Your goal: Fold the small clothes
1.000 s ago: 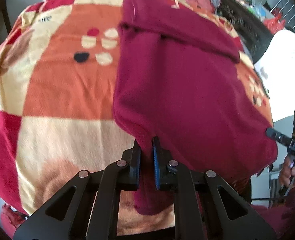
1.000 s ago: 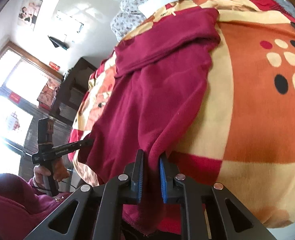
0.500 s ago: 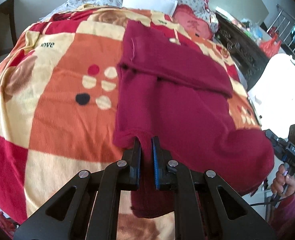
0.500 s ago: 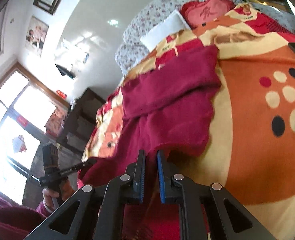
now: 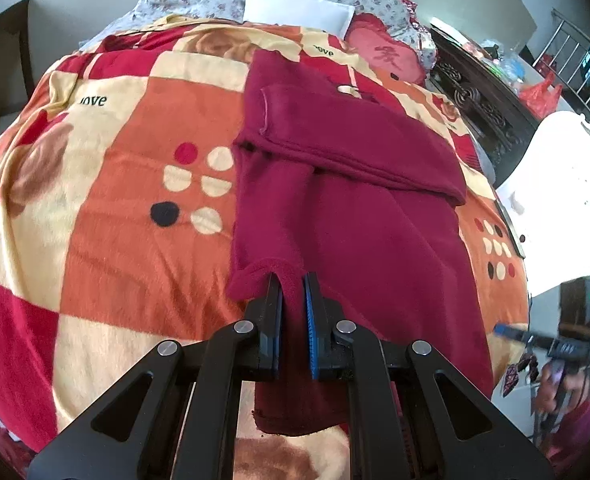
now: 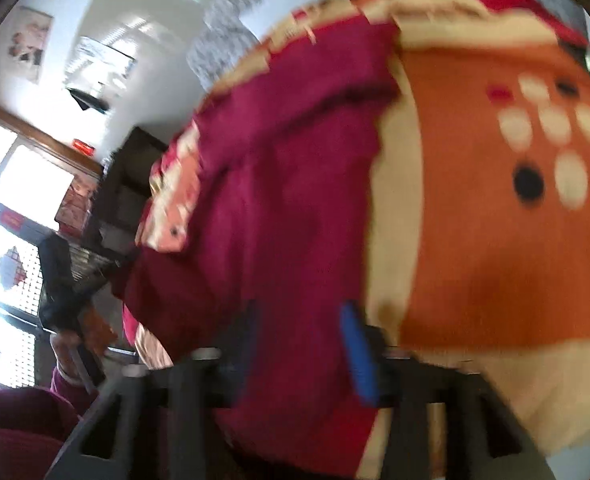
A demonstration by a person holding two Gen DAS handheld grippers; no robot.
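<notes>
A dark red fleece garment (image 5: 359,208) lies along the orange, red and cream checked blanket (image 5: 107,208) on a bed, its top part folded across. My left gripper (image 5: 293,300) is shut on the garment's near hem at the left corner, holding it just above the blanket. In the blurred right wrist view the garment (image 6: 279,200) fills the middle. My right gripper (image 6: 303,332) has its jaws spread wide, with the cloth lying loose between them. The right gripper also shows in the left wrist view (image 5: 535,340) off the bed's right edge.
A white pillow (image 5: 299,12) and a red cushion (image 5: 387,52) lie at the head of the bed. A dark carved cabinet (image 5: 479,96) and a white surface (image 5: 563,192) stand to the right. A window (image 6: 11,216) and dark furniture (image 6: 123,196) are on the other side.
My right gripper has opened and let go of the garment's hem, moving fast. My left gripper has carried its corner of the hem forward up the bed.
</notes>
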